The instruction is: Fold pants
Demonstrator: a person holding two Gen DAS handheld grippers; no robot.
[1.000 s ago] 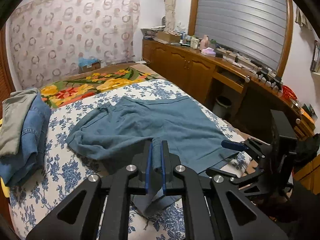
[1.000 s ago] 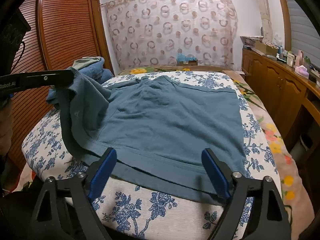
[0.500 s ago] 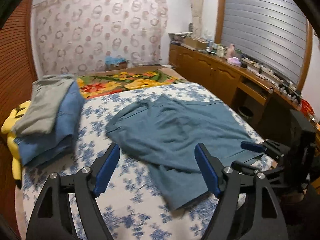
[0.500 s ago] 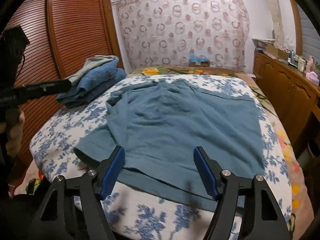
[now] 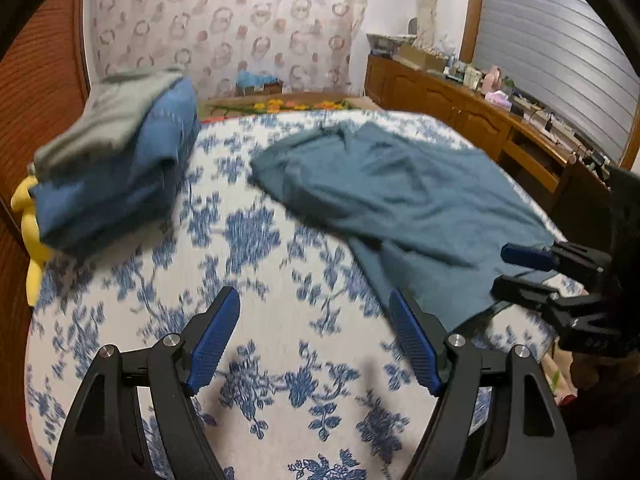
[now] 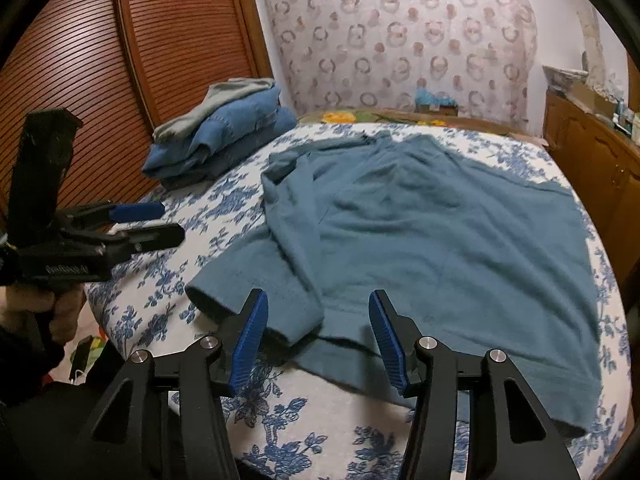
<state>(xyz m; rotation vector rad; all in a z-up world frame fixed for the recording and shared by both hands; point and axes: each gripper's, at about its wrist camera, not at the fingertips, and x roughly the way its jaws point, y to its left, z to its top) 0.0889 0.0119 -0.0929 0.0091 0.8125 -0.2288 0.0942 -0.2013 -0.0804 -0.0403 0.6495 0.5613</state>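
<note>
The teal pants [image 6: 440, 240] are spread on the bed [image 5: 260, 360], one leg folded over. The right gripper [image 6: 316, 336] is closing, unclenched, over the cuff at six o'clock (presumably for gripping). The left gripper [image 5: 316, 344] is held released above bare sheet.

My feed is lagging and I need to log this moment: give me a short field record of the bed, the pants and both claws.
surface: bed with blue floral sheet
pants: teal pants spread on the sheet, one leg folded across, creased
left claw: open, over bare sheet, holding nothing
right claw: jaws closing, pants' near hem between them, not yet gripped
other items: stack of folded clothes at the far left of the bed
</note>
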